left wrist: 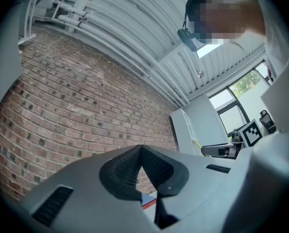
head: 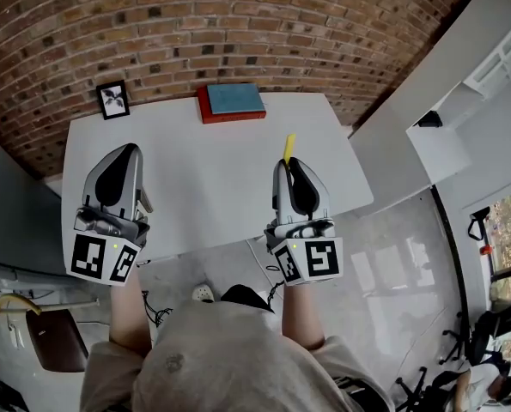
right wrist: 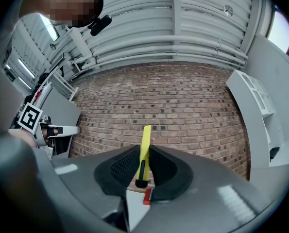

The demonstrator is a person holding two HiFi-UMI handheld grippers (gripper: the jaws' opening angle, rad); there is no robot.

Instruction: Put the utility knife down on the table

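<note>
1. Well, the right tongs [right wrist: 143, 165] are clamped on the utility knife [right wrist: 144, 149]. It is a slim yellow one, pinched edge-on between the two dark pads, with its black end sitting low between them.
2. From the head view, the knife's yellow end [head: 288, 147] pokes out past the tips of the right tongs [head: 288, 166], pointing toward the brick wall [head: 238, 24]. It is in the grip, not lying on the white counter [head: 203, 178].
3. The left tongs [left wrist: 142, 152] are closed tip to tip with nothing between the pads. A sliver of wall and counter shows through the gap lower down.
4. The left tongs [head: 131, 151] sit well apart from the right pair, both over the near part of the counter.
5. Beyond the right tongs and a little to their left, a red book with a blue cover [head: 231, 102] lies against the wall.
6. Ahead of the left tongs, a small black picture frame [head: 112, 99] stands at the counter's far edge.
</note>
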